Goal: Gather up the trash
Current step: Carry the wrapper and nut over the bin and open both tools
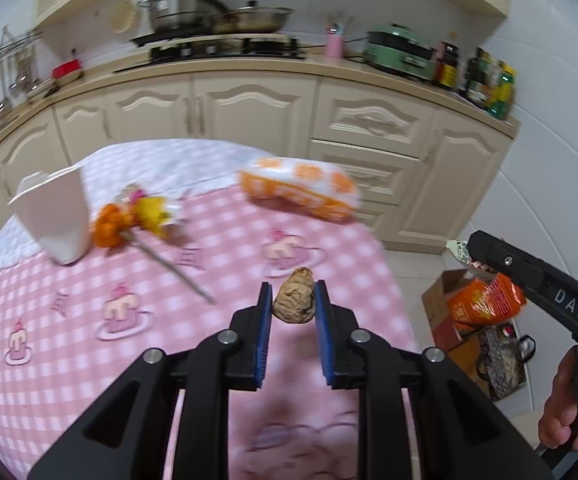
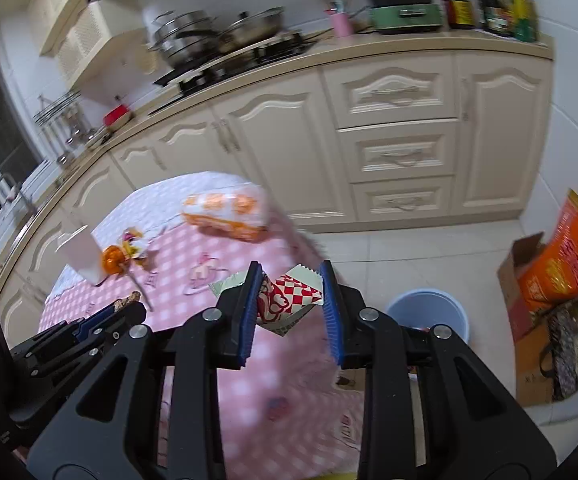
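Trash pinched in both claws, above the pink-checked bench (image 1: 69, 340).
We note the left claw (image 1: 293, 300) clamps a crumpled brown paper ball (image 1: 294, 302); the right claw (image 2: 289, 294) grips a red-and-white checked wrapper (image 2: 289, 300), near a blue bin (image 2: 429, 312) on the floor.

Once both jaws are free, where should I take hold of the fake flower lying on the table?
Grip the thin stem, not the orange and yellow blooms. It lies flat and diagonal on the pink checked cloth, clear of the white cup. Come from above with the jaws across the stem, probably near its middle.
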### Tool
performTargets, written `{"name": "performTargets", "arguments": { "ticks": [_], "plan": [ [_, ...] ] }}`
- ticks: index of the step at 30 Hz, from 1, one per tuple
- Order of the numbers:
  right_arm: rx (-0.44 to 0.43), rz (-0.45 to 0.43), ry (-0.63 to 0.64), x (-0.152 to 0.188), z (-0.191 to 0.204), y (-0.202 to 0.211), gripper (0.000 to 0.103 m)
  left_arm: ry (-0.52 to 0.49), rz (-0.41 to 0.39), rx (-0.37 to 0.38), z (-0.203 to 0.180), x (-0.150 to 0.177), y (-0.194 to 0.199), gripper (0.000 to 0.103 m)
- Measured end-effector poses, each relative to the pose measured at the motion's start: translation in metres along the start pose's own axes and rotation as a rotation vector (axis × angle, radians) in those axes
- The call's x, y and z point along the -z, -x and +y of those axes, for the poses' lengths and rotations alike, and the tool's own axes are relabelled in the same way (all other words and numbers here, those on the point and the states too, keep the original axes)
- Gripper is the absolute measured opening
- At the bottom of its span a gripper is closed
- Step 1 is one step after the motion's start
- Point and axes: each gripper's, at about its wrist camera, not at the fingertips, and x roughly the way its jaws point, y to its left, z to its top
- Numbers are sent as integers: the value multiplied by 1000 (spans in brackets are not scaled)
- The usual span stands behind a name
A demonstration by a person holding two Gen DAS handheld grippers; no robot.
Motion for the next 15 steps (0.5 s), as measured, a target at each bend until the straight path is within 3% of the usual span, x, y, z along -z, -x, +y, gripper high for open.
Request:
{"name": "performTargets", "arguments": {
  "ticks": [15],
  "plan": [
    [206,3,-184,27,-136,39,29,-178,109,182,-138,27,-41,20]
  ]
}}
